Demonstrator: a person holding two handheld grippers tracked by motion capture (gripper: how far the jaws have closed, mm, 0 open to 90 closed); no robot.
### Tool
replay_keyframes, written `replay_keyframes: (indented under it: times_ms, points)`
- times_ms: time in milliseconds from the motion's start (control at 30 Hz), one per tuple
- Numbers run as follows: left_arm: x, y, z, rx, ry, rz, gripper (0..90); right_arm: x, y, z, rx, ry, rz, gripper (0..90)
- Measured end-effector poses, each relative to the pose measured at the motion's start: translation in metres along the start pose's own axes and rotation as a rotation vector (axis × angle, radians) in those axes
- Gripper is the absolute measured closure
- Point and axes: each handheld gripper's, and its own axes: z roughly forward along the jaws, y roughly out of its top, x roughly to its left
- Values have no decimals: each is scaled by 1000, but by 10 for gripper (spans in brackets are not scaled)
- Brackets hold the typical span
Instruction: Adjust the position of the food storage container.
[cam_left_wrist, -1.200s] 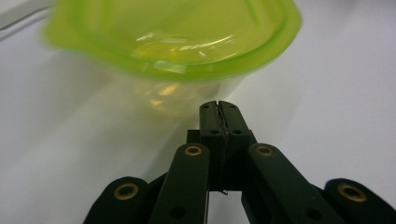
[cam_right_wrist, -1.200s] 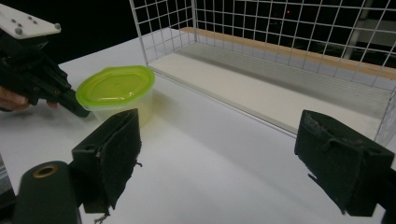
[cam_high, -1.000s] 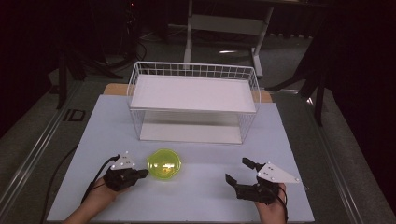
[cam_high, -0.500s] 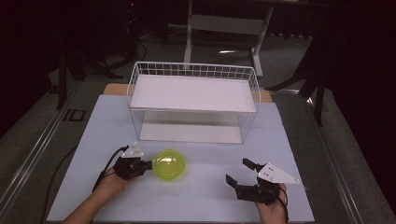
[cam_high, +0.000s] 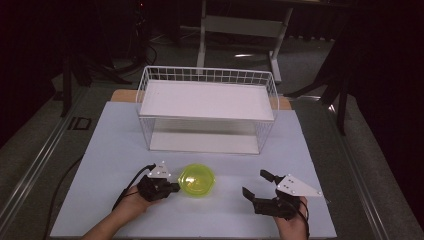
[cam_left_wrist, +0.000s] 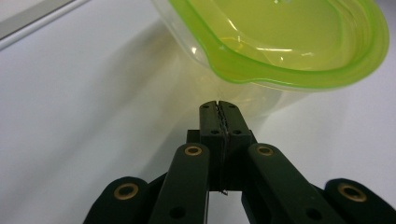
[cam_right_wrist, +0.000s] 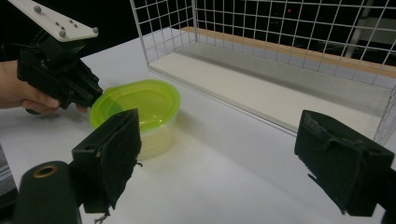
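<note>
A small plastic tub with a green lid (cam_high: 197, 181) sits on the white table (cam_high: 100, 165). It is in front of the white wire basket (cam_high: 207, 107), a little to the left of the basket's middle, and well apart from it. The lid is on the tub. The tub is see-through and yellow-green.

The left gripper (cam_high: 172, 188) is just beside the tub, on the tub's left side. A hand (cam_high: 131, 206) holds it from behind. Its two black jaws are pressed tight together with nothing between them. In the left gripper view, the closed tips (cam_left_wrist: 218, 106) point at the tub (cam_left_wrist: 280, 46), right under the lip of the green lid. The tips are very close to the tub's wall, but it is hard to say if they touch it.

The right gripper (cam_high: 253, 186) is to the right of the tub and apart from it. Its jaws are spread wide and hold nothing. In the right gripper view, the two black pads (cam_right_wrist: 112, 149) stand far from each other, with bare table between them. The tub (cam_right_wrist: 140, 112) shows beyond the left pad, with the left gripper (cam_right_wrist: 95, 95) at its far side.

The basket is upside down like a cage, with a flat white board (cam_high: 207, 100) on top.
</note>
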Motion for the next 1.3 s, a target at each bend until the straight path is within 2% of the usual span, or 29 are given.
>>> replay_keyframes:
  times_ms: [200, 333, 533, 667, 900, 1300]
  points:
    - [12, 2, -2, -23, 39, -47, 900, 0, 0, 0, -3, 2, -1, 145]
    - [14, 5, 0, -44, 36, -71, 900, 0, 0, 0, 1, 4, 0, 145]
    - [3, 9, 8, -23, 10, -47, 900, -1, 0, 0, 1, 6, 0, 145]
    - [0, 13, 11, -25, -8, -50, 900, -1, 1, -1, -4, 5, -1, 145]
    - [-13, 18, 22, 4, -43, -30, 900, 0, 1, -1, -2, 6, -3, 145]
    - [-23, 27, 42, 26, -85, -11, 900, -1, 1, -1, 1, 7, 0, 145]
